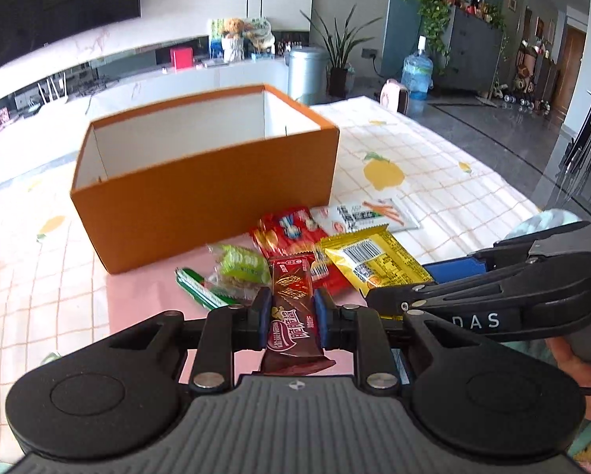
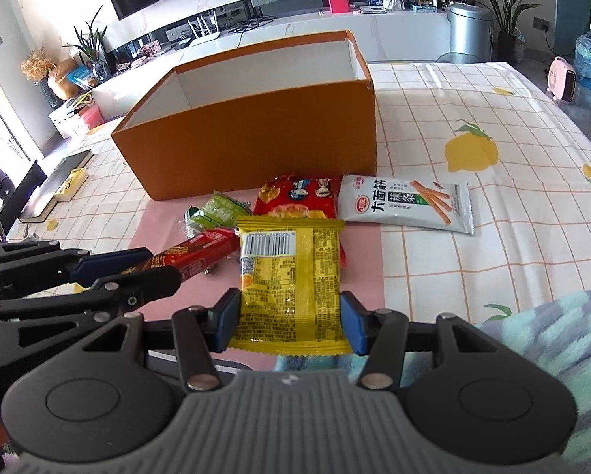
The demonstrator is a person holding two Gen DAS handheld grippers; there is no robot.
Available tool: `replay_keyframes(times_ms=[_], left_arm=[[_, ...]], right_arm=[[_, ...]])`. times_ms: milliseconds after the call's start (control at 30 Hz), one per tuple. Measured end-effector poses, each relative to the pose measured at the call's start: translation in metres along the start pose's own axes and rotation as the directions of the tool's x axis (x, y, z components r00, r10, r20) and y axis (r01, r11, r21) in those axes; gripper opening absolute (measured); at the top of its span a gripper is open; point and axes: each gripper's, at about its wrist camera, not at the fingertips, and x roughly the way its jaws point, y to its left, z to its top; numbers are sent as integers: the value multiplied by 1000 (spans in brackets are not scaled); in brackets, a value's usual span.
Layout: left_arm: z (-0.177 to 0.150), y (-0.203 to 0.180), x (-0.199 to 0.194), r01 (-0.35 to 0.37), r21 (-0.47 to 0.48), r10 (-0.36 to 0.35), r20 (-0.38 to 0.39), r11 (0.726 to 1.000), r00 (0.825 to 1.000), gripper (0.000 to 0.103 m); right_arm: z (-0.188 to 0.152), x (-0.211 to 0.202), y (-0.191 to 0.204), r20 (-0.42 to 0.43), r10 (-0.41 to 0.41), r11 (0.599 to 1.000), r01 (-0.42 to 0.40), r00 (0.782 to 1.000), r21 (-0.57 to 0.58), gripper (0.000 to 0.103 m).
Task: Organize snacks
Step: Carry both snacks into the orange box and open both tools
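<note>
An open orange box [image 1: 200, 197] [image 2: 256, 138] with a white inside stands on the table; nothing shows inside it. In front of it lie a red snack bag [image 1: 291, 233] [image 2: 299, 195], a white snack packet [image 1: 368, 217] [image 2: 408, 205] and a green candy [image 1: 242, 266] [image 2: 218, 211]. My left gripper [image 1: 289, 314] [image 2: 137, 272] is shut on a brown-red chocolate wafer bar [image 1: 293, 308] [image 2: 192, 254]. My right gripper [image 2: 289, 322] [image 1: 378, 296] has its blue pads on both edges of a yellow snack packet [image 2: 291, 280] [image 1: 374, 262].
The table has a white checked cloth with lemon prints [image 2: 473, 150] and a pink mat [image 1: 145, 296] under the snacks. A dark book [image 2: 56, 183] lies at the left. A teal blanket [image 2: 552, 328] lies at the near right edge.
</note>
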Motion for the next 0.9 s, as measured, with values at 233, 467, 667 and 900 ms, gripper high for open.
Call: replay_keyframes(times_ms=[233,467,667,900], left_arm=[[20,1,-24,-45,33,41,102,998,994,25],[52,2,-29,-101,84,85,167,991,982,25],[81,7,-27,-135,82,115,214,987,970,25],[111,22,-10,-153,79,132,227,985,965,25]], right_arm=[[12,-22,4,67,-6,1000,8,998,-23,52],[43,-39,13,140,1,995,13,990,-98,52],[78,-40,24,176,4,984,27,984,-176,52],[118,-23,32,177,-17,969,60,984,-241,52]])
